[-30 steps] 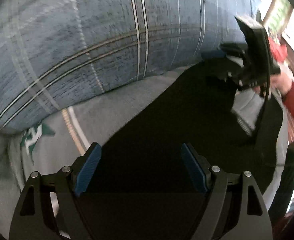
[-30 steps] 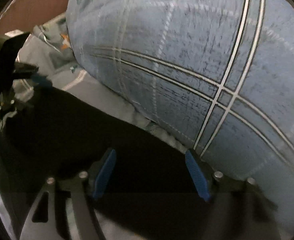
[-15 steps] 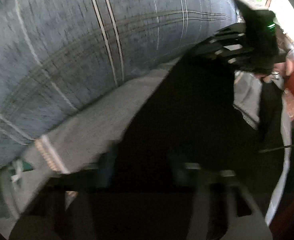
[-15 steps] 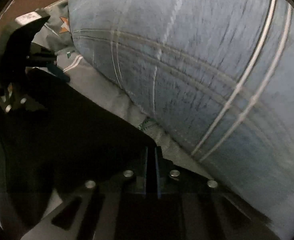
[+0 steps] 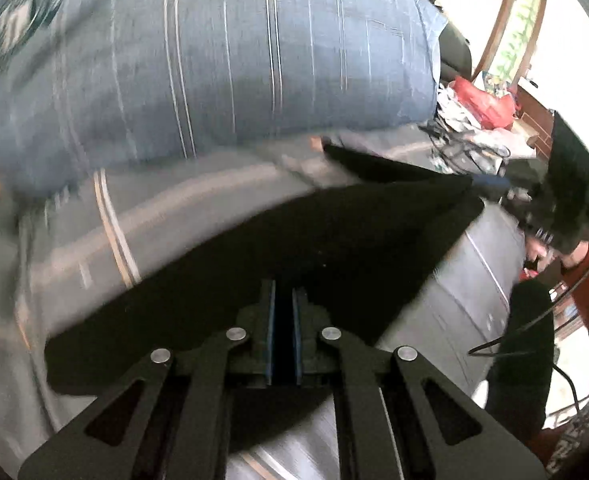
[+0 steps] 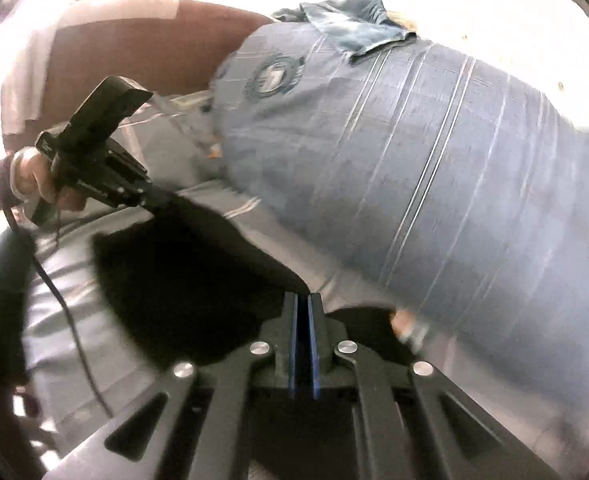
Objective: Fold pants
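Observation:
The black pants (image 5: 334, 240) hang stretched between my two grippers above a grey bedsheet (image 5: 174, 216). My left gripper (image 5: 281, 300) is shut on one corner of the pants. My right gripper (image 6: 303, 304) is shut on the other corner of the pants (image 6: 182, 264). In the left wrist view the right gripper (image 5: 490, 181) holds the far corner at the right. In the right wrist view the left gripper (image 6: 162, 200) holds the far corner at the left, with a hand behind it. Part of the pants drapes down dark at the frame side (image 5: 522, 360).
A big blue pillow with white stripes (image 5: 234, 60) lies on the bed just behind the pants; it also shows in the right wrist view (image 6: 434, 168). Red and white clutter (image 5: 482, 104) sits at the far right. A brown headboard (image 6: 134, 48) stands behind. A black cable (image 6: 66, 308) hangs down.
Both grippers went from open over the flat pants to shut on its corners. They have lifted the cloth off the bed and pulled away from the pillow.

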Motion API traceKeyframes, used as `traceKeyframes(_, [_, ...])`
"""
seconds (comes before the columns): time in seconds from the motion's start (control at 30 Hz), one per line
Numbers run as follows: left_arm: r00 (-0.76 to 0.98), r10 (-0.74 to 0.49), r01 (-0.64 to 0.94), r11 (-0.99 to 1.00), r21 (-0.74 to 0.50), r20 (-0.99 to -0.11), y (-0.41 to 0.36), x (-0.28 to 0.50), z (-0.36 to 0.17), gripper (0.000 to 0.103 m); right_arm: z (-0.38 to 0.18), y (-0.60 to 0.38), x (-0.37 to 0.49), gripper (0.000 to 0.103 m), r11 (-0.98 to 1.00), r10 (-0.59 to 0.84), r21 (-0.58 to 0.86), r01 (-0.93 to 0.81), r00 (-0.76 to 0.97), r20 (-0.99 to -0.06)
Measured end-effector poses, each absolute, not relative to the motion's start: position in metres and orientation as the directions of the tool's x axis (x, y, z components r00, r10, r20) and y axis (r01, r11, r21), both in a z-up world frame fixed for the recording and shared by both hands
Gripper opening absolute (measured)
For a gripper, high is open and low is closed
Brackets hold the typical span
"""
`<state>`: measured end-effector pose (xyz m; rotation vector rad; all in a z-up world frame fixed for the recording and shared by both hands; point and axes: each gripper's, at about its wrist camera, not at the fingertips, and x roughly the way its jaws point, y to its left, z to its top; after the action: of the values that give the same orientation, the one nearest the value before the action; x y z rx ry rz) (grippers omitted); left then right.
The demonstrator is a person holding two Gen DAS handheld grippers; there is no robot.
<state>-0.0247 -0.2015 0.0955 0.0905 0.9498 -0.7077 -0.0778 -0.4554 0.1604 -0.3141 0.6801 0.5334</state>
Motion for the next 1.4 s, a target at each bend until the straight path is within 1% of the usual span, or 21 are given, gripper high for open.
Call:
traceKeyframes(0.03, [0.376, -0.509, 0.577, 0.783, -0.234, -0.775, -0.201, -0.034, 0.089, 0.005, 0.148, -0.455, -0.091, 0.003, 0.824, 0.347, -0.104, -0.557, 0.641, -0.685])
traceKeyframes(0.1, [0.380, -0.490, 0.545, 0.804, -0.239, -0.784, -0.196, -0.048, 0.082, 0.006, 0.120, -0.457, -0.106, 0.003, 0.845, 0.335, -0.049, -0.532, 0.599, -0.727])
traceKeyframes(0.17, [0.378, -0.481, 0.512, 0.821, -0.255, -0.791, -0.195, -0.054, 0.076, 0.008, 0.106, -0.461, -0.109, 0.003, 0.858, 0.322, -0.033, -0.512, 0.588, -0.742])
traceKeyframes(0.23, [0.402, -0.490, 0.462, 0.838, -0.291, -0.774, -0.189, -0.059, 0.079, 0.010, 0.099, -0.458, -0.113, 0.004, 0.867, 0.314, -0.022, -0.498, 0.580, -0.752])
traceKeyframes(0.33, [0.435, -0.494, 0.410, 0.853, -0.323, -0.753, -0.175, -0.066, 0.085, 0.021, 0.097, -0.462, -0.114, 0.008, 0.881, 0.322, 0.026, -0.472, 0.561, -0.763])
traceKeyframes(0.4, [0.476, -0.462, 0.385, 0.875, -0.295, -0.748, -0.162, -0.072, 0.093, 0.041, 0.097, -0.464, -0.115, 0.021, 0.889, 0.312, 0.040, -0.456, 0.540, -0.782])
traceKeyframes(0.43, [0.496, -0.448, 0.374, 0.883, -0.283, -0.744, -0.157, -0.074, 0.097, 0.045, 0.100, -0.466, -0.117, 0.021, 0.893, 0.315, 0.050, -0.448, 0.542, -0.779])
traceKeyframes(0.5, [0.539, -0.414, 0.337, 0.904, -0.262, -0.734, -0.141, -0.074, 0.105, 0.057, 0.112, -0.463, -0.120, 0.021, 0.889, 0.349, 0.077, -0.451, 0.559, -0.752])
traceKeyframes(0.57, [0.584, -0.366, 0.276, 0.929, -0.247, -0.725, -0.125, -0.071, 0.108, 0.058, 0.125, -0.451, -0.123, 0.023, 0.868, 0.407, 0.102, -0.486, 0.577, -0.708])
traceKeyframes(0.6, [0.593, -0.361, 0.256, 0.932, -0.257, -0.719, -0.117, -0.068, 0.108, 0.058, 0.128, -0.444, -0.123, 0.028, 0.858, 0.429, 0.113, -0.501, 0.578, -0.694])
traceKeyframes(0.63, [0.598, -0.358, 0.233, 0.934, -0.272, -0.717, -0.110, -0.065, 0.107, 0.059, 0.129, -0.430, -0.119, 0.030, 0.841, 0.459, 0.127, -0.526, 0.569, -0.682])
traceKeyframes(0.73, [0.596, -0.353, 0.177, 0.934, -0.311, -0.721, -0.103, -0.055, 0.103, 0.059, 0.126, -0.399, -0.106, 0.031, 0.821, 0.482, 0.123, -0.558, 0.561, -0.673])
traceKeyframes(0.8, [0.594, -0.365, 0.179, 0.929, -0.324, -0.717, -0.111, -0.050, 0.100, 0.065, 0.122, -0.393, -0.094, 0.032, 0.853, 0.442, 0.111, -0.510, 0.593, -0.673])
traceKeyframes(0.93, [0.576, -0.376, 0.188, 0.925, -0.330, -0.726, -0.135, -0.041, 0.088, 0.067, 0.116, -0.403, -0.061, 0.036, 0.928, 0.294, 0.041, -0.369, 0.661, -0.690])
traceKeyframes(1.0, [0.569, -0.366, 0.198, 0.930, -0.310, -0.736, -0.148, -0.039, 0.081, 0.067, 0.113, -0.409, -0.043, 0.044, 0.931, 0.300, 0.077, -0.357, 0.629, -0.717])
traceKeyframes(1.1, [0.561, -0.347, 0.196, 0.938, -0.286, -0.752, -0.160, -0.038, 0.072, 0.067, 0.109, -0.405, -0.036, 0.046, 0.915, 0.346, 0.126, -0.383, 0.586, -0.733])
traceKeyframes(1.17, [0.560, -0.337, 0.194, 0.941, -0.276, -0.757, -0.164, -0.038, 0.068, 0.068, 0.106, -0.397, -0.039, 0.051, 0.909, 0.326, 0.074, -0.409, 0.592, -0.737])
traceKeyframes(1.2, [0.558, -0.334, 0.195, 0.942, -0.272, -0.759, -0.166, -0.038, 0.066, 0.068, 0.105, -0.396, -0.038, 0.052, 0.914, 0.308, 0.053, -0.403, 0.600, -0.738])
traceKeyframes(1.27, [0.555, -0.333, 0.197, 0.943, -0.269, -0.762, -0.167, -0.038, 0.066, 0.068, 0.100, -0.398, -0.028, 0.052, 0.924, 0.306, 0.085, -0.373, 0.588, -0.749])
traceKeyframes(1.33, [0.555, -0.341, 0.193, 0.940, -0.281, -0.759, -0.164, -0.039, 0.067, 0.068, 0.094, -0.402, -0.014, 0.058, 0.938, 0.291, 0.111, -0.327, 0.575, -0.765])
traceKeyframes(1.4, [0.559, -0.347, 0.185, 0.938, -0.294, -0.753, -0.158, -0.038, 0.070, 0.068, 0.088, -0.404, -0.005, 0.059, 0.941, 0.294, 0.136, -0.309, 0.551, -0.781])
